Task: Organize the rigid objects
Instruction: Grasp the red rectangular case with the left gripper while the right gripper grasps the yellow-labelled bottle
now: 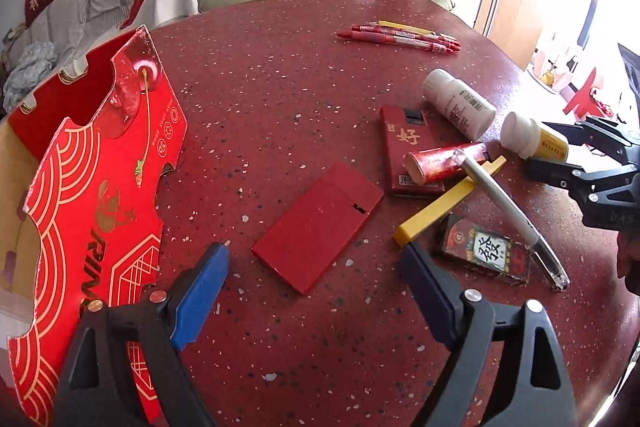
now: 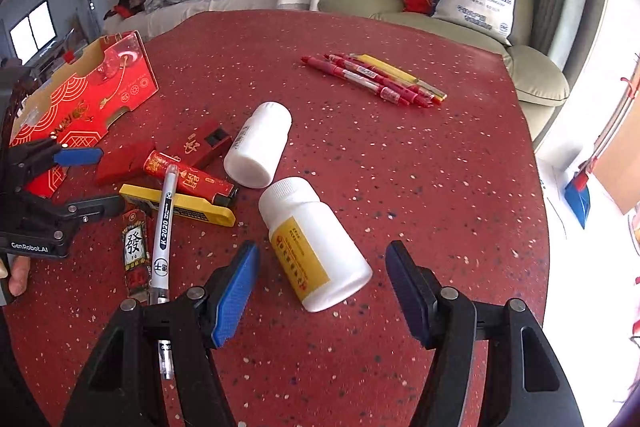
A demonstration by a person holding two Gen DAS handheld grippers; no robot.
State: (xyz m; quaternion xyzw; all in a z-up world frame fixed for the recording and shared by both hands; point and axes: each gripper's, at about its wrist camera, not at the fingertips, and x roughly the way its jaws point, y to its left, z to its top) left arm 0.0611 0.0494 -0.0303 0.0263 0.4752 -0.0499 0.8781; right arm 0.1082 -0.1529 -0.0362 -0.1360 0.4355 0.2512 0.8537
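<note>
Right gripper [image 2: 320,291] agape around yellow-labelled bottle [image 2: 316,247], white pen [image 2: 162,235] alongside

Flat red box [image 1: 318,227] lies between parted jaws.

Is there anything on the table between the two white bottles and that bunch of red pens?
No. In the right wrist view, only bare table lies between the white bottles and the red pens.

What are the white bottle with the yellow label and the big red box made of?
The yellow-label bottle looks like smooth, slightly glossy white plastic with a ribbed cap. The red box looks like printed cardboard: plain brown shows on its inner side, and its edges are thin and cut.
</note>
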